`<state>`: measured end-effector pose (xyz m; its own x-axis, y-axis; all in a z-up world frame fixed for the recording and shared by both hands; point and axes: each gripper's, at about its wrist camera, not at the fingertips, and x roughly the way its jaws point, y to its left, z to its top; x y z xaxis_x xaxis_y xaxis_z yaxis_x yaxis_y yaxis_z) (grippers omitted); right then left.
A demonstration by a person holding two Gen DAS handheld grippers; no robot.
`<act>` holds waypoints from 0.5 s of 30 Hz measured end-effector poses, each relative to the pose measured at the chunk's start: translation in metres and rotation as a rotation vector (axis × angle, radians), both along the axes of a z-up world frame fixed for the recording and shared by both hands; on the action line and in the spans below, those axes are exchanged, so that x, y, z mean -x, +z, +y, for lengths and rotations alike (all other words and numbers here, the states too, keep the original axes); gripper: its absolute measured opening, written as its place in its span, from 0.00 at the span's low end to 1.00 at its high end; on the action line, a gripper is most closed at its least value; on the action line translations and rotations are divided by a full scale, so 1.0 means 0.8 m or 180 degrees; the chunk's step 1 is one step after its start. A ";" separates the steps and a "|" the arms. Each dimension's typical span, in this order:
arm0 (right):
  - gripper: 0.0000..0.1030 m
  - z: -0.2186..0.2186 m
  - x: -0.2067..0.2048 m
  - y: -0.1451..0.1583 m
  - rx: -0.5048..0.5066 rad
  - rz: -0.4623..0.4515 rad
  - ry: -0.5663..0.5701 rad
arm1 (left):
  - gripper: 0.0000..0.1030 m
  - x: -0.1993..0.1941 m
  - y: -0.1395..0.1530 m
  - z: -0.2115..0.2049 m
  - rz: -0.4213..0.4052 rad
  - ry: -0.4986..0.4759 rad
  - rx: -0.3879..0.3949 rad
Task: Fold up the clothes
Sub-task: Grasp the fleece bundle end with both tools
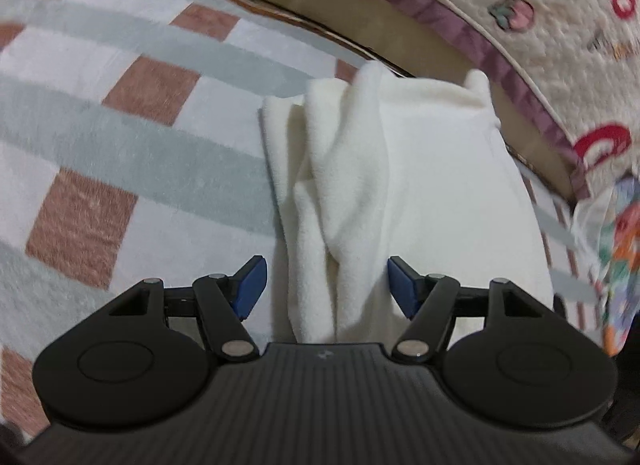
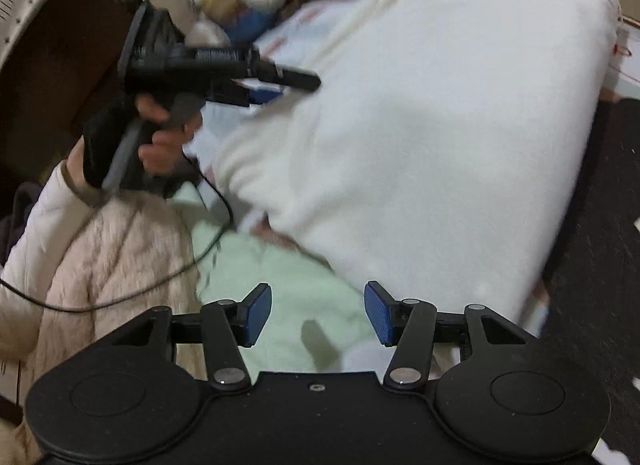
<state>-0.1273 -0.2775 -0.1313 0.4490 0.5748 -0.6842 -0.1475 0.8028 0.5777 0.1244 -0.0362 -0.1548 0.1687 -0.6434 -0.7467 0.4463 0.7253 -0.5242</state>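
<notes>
A checked blanket (image 1: 132, 137) in grey, white and rust squares covers the bed, with a brown headboard strip (image 1: 400, 21) and a patterned quilt (image 1: 532, 25) beyond it. On the blanket lies the cream fleece garment (image 1: 400, 185), bunched in ridges on its left, near the headboard edge. The left gripper (image 1: 326, 285) hovers over it, jaws apart and empty. The right gripper (image 2: 318, 313) is open too, above pale green cloth (image 2: 288, 285).
</notes>
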 end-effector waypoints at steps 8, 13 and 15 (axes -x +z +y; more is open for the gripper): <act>0.65 -0.134 0.018 0.043 -0.0745 -0.0470 -0.1451 | 0.66 -0.006 -0.022 -0.001 0.0435 0.0146 0.0151; 0.66 -0.175 -0.015 -0.023 -0.0794 0.0062 -0.2045 | 0.74 -0.011 -0.060 0.008 0.1158 0.0588 0.0540; 0.66 -0.183 -0.024 -0.045 -0.1029 0.0207 -0.2092 | 0.68 -0.008 -0.058 0.003 0.1047 0.0522 0.0509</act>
<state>-0.1082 -0.4237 -0.1670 0.7346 0.3785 -0.5632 0.3484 0.5019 0.7917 0.1309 -0.0337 -0.2011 0.0472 -0.7403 -0.6706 0.1209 0.6706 -0.7319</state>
